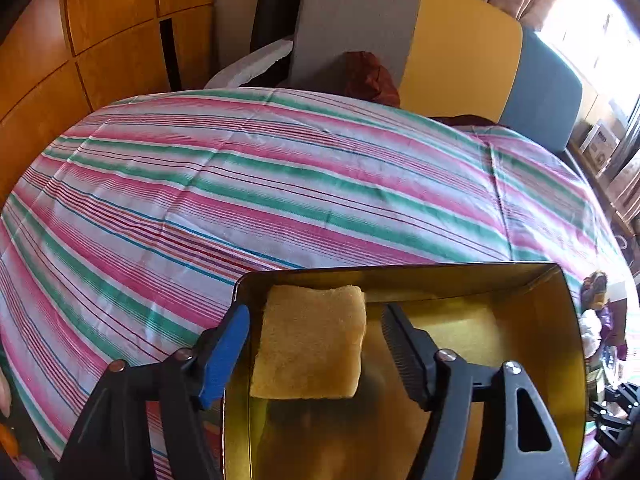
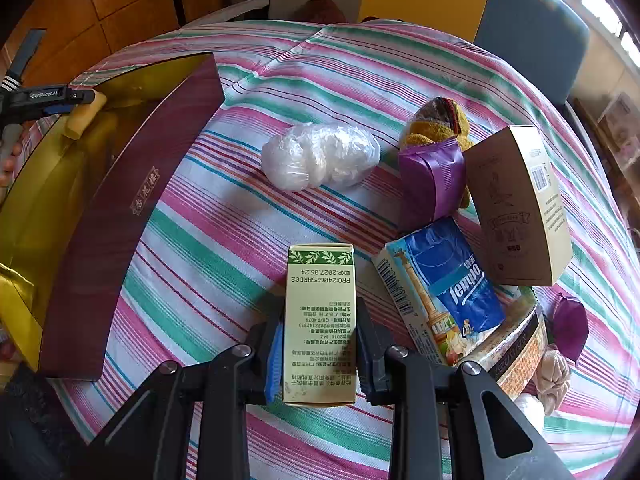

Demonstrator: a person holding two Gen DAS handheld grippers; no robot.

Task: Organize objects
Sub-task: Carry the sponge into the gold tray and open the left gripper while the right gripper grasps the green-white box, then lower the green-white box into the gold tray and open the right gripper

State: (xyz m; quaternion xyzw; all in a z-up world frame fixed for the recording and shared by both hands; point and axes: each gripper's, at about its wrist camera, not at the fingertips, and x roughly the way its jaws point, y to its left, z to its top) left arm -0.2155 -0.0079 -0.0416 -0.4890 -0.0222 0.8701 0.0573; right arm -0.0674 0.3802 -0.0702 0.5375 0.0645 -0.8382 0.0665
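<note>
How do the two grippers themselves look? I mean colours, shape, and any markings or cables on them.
Both are black plastic frames with silver pivot bolts and triangular cut-outs. On the left gripper one finger carries a blue pad and the other a black ribbed pad. The right gripper has the same pair of pads. In the right wrist view, the left gripper's body bears white "GenRobot.AI" lettering. No cables or sleeves show.

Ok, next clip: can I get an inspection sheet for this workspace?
Surface: striped cloth over a table.
Job's things: gold-lined box, maroon outside; sponge over it; green carton.
Clutter: plastic wad, purple pouch, Tempo pack, brown carton, tin.
Grippers: left tool open around the sponge, contact unclear; right tool shut on the green carton.
Cables: nothing seen.
Surroundings: wood cabinets, chairs, window.
</note>
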